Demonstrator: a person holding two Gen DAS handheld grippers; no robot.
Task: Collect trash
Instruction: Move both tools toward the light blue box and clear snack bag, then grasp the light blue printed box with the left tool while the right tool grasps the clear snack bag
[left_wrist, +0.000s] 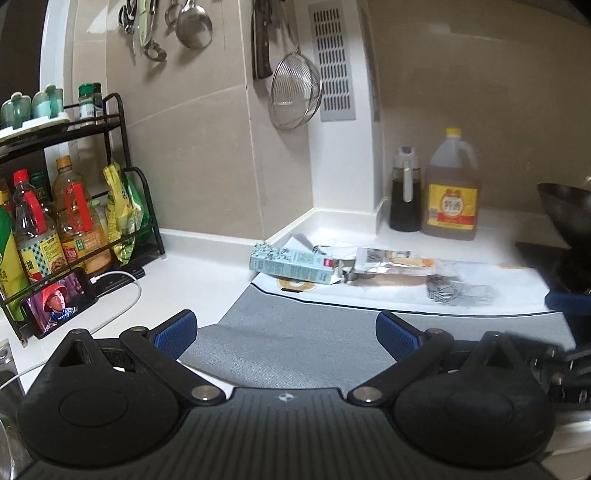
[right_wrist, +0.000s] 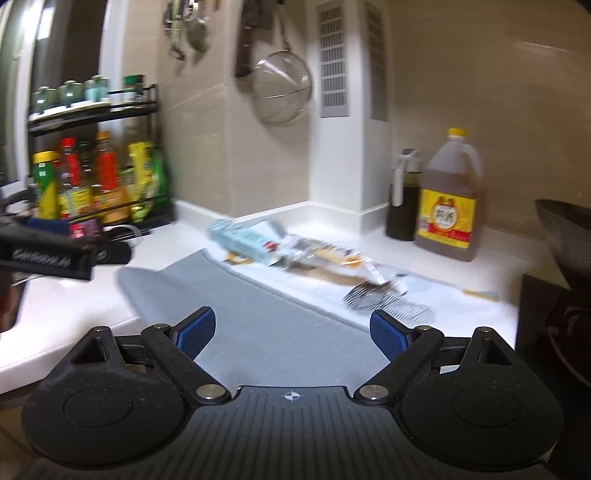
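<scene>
- The left gripper (left_wrist: 286, 332) hangs over the near part of a grey mat (left_wrist: 295, 332) on the white counter (left_wrist: 207, 273); its blue-padded fingers (left_wrist: 177, 332) are spread wide with nothing between them.
- The right gripper (right_wrist: 291, 332) is above the same grey mat (right_wrist: 266, 325), its fingers just as far apart and holding nothing. This view is blurred.
- The trash lies in a loose row along the far edge of the mat, on a white sheet: a pale green carton (left_wrist: 291, 266) lying flat at the left end, crumpled silver foil wrappers (left_wrist: 391, 262) to its right, and a black-and-white striped wrapper (left_wrist: 458, 293) nearer and further right.
- In the right wrist view the same carton (right_wrist: 240, 240) and striped wrapper (right_wrist: 373, 295) appear, both well beyond the fingertips.
- Behind the trash, at the wall on the right, stand a dark sauce bottle (left_wrist: 405, 192) and, just beside it, a large jug with a yellow cap (left_wrist: 450, 188).
- A dark wok (left_wrist: 565, 218) sits at the far right edge.
- On the left, a black wire rack (left_wrist: 122, 155) holds condiment bottles; a phone (left_wrist: 59, 302) with a lit screen leans in front of it.
- A wire strainer (left_wrist: 295, 96) hangs on the tiled wall.
</scene>
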